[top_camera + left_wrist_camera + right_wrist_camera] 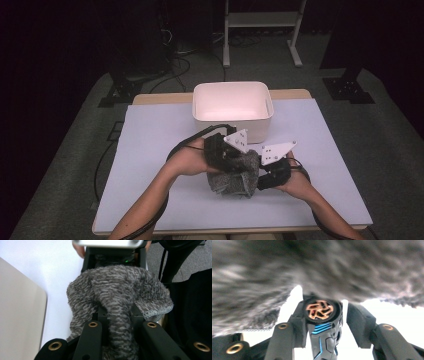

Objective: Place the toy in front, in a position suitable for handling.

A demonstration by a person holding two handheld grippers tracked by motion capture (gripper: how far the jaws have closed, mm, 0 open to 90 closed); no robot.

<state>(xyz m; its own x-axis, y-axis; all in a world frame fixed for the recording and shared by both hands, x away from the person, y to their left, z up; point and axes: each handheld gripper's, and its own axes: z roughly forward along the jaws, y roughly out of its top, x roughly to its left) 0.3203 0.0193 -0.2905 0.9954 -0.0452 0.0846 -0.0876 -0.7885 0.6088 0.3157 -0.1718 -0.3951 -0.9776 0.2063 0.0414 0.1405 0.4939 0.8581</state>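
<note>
High view puts my two grippers close together at the middle of the table (150,200), both meeting on a grey fuzzy cloth (235,177) that is bunched up between them. My left gripper (227,160) comes in from the left with its grey plate on top, and my right gripper (267,175) comes in from the right, its plate just beside the other one. A white bin (232,100) stands just behind them, toward the far edge of the table; the cloth is outside it, in front of its near wall.

Left gripper view looks along my own jaws, which are pinched tight on a fold of the cloth (120,297). The fold runs down between them and the rest of it mounds up ahead, with a stitched hem showing at the right. Beyond the mound I see the body of the other gripper, and at the left edge a pale wall that I take for the bin (20,315).

Right gripper view shows the cloth (324,267) blurred and hanging across the top. Between my jaws sits a small dark object (320,315) with a round copper-coloured emblem and blue lines on its body. The left jaw lies against it; I cannot tell whether the right one touches, so I cannot say whether this gripper is clamped on it.
</note>
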